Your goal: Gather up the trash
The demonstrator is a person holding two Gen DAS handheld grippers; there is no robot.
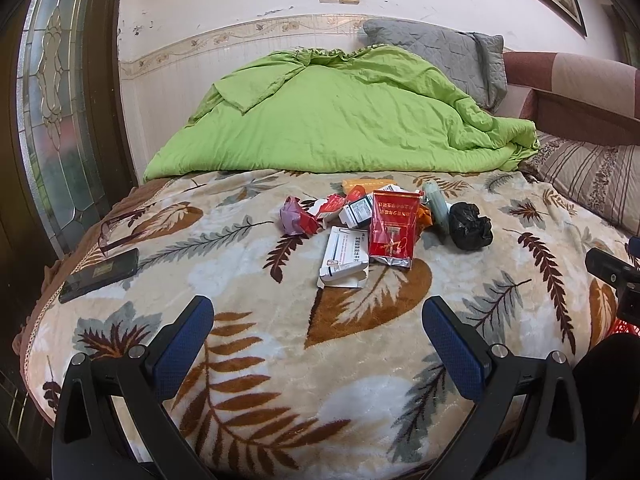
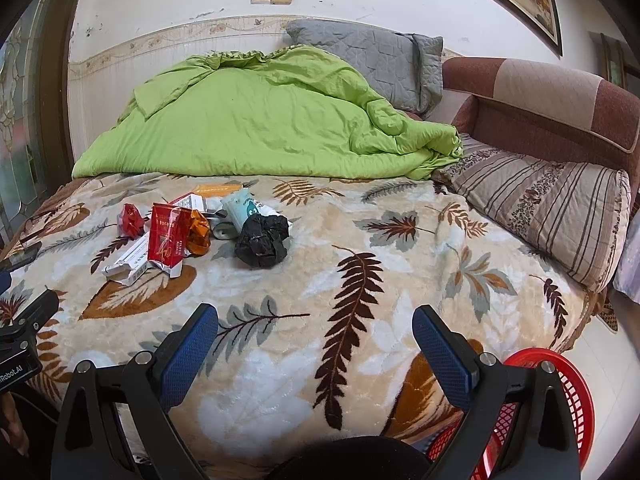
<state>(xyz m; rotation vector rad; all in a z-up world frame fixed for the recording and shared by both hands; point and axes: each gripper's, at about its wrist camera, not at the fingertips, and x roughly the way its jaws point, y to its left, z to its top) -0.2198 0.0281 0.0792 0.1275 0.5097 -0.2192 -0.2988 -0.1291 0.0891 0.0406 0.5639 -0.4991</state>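
Observation:
A pile of trash lies mid-bed on the leaf-patterned blanket [image 1: 280, 360]: a red packet [image 1: 394, 226], a white medicine box [image 1: 346, 258], a crumpled black bag [image 1: 470, 226], a purple wrapper [image 1: 294, 220], a teal tube [image 1: 436, 206] and other boxes. In the right wrist view the red packet [image 2: 168, 236], the black bag [image 2: 262, 242] and an orange foil wrapper [image 2: 200, 232] show at left. My left gripper [image 1: 318, 320] is open and empty, short of the pile. My right gripper [image 2: 316, 330] is open and empty, right of the pile.
A red plastic basket [image 2: 560, 392] stands on the floor by the bed's near right corner. A black phone [image 1: 100, 274] lies on the bed's left edge. A green quilt [image 1: 340, 120], grey pillow [image 1: 440, 52] and striped pillow [image 2: 552, 208] lie farther back.

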